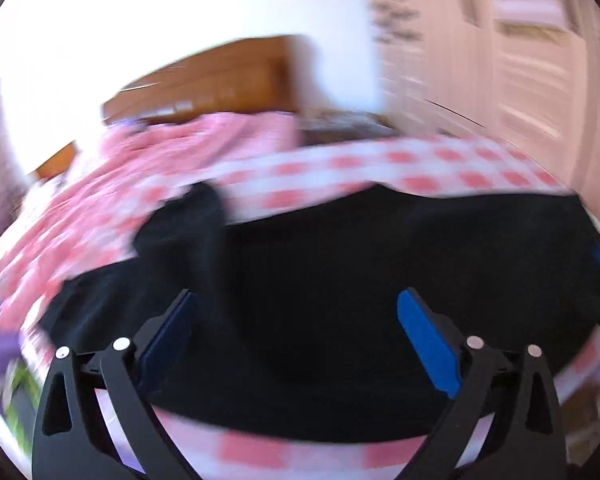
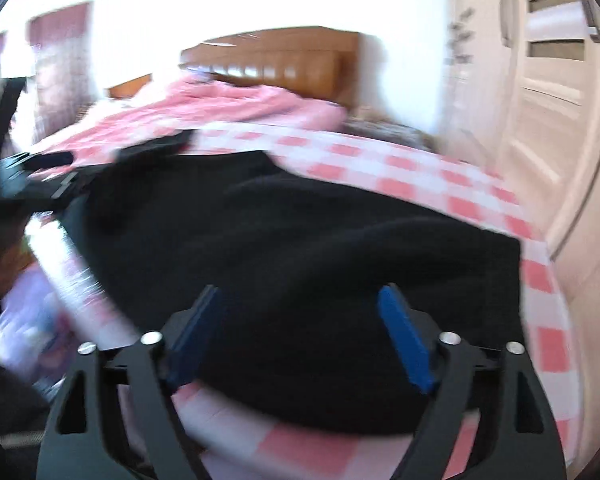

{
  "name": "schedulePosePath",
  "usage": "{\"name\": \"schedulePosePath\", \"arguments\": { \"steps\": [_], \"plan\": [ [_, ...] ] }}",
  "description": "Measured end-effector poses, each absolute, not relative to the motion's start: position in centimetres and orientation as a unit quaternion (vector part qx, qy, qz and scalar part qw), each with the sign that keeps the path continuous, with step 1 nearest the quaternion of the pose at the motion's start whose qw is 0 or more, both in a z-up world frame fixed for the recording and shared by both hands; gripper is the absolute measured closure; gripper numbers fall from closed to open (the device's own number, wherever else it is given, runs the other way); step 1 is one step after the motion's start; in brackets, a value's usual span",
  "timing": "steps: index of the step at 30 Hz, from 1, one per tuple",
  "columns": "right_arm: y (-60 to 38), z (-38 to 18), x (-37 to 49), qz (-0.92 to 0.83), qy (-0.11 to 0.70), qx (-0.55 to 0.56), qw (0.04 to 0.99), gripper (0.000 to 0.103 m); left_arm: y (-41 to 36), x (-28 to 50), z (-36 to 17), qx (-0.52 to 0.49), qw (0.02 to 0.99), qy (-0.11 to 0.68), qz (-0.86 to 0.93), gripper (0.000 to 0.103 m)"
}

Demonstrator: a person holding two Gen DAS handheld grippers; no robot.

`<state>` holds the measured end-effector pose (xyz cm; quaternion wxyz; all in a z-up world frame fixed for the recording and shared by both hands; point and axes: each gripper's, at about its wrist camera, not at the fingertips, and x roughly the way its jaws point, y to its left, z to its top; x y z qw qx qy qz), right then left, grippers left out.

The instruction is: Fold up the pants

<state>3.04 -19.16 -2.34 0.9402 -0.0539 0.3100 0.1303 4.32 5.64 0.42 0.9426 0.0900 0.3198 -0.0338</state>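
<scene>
Pants (image 1: 340,280), black and spread flat on the bed (image 1: 420,160), lay directly ahead of and beneath both tools, with their near edge close to the front edge of the mattress. Nearest the left wrist view, the left hand-held gripper (image 1: 296,336) hung with its blue-padded fingers (image 1: 428,344) spread wide and nothing between them; the dark cloth filled the gap behind them, though motion blur left contact uncertain. Likewise, the right hand-held gripper (image 2: 300,332) was spread and empty above the near hem of the garment (image 2: 300,260). The long axis of the pants appeared to run crosswise to both tools, from a squared end at the right (image 2: 500,280) toward a raised, rumpled fold at the left (image 1: 188,224). By position, the left tool was judged nearer that rumpled end and the right tool nearer the squared end, so the coming grasp probably depended on each taking the edge on its own side. Beyond the garment stretched the red-and-white checked sheet, then a heaped pink quilt (image 2: 240,104), then the wooden headboard (image 2: 284,60), with pale wardrobe doors (image 2: 548,80) farthest right.
</scene>
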Motion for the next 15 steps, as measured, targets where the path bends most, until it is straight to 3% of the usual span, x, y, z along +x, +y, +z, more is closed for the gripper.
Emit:
{"name": "schedulePosePath", "arguments": {
  "steps": [7, 15],
  "plan": [
    [-21.0, -5.3, 7.2, 0.047, 0.393, -0.059, 0.917, 0.021, -0.6, 8.2, -6.0, 0.178, 0.898, 0.400, -0.054, 0.003],
    [-23.5, -5.7, 4.8, 0.070, 0.394, -0.029, 0.916, 0.019, -0.2, 8.6, -7.3, 0.158, 0.893, 0.417, -0.066, 0.001]
  ]
}}
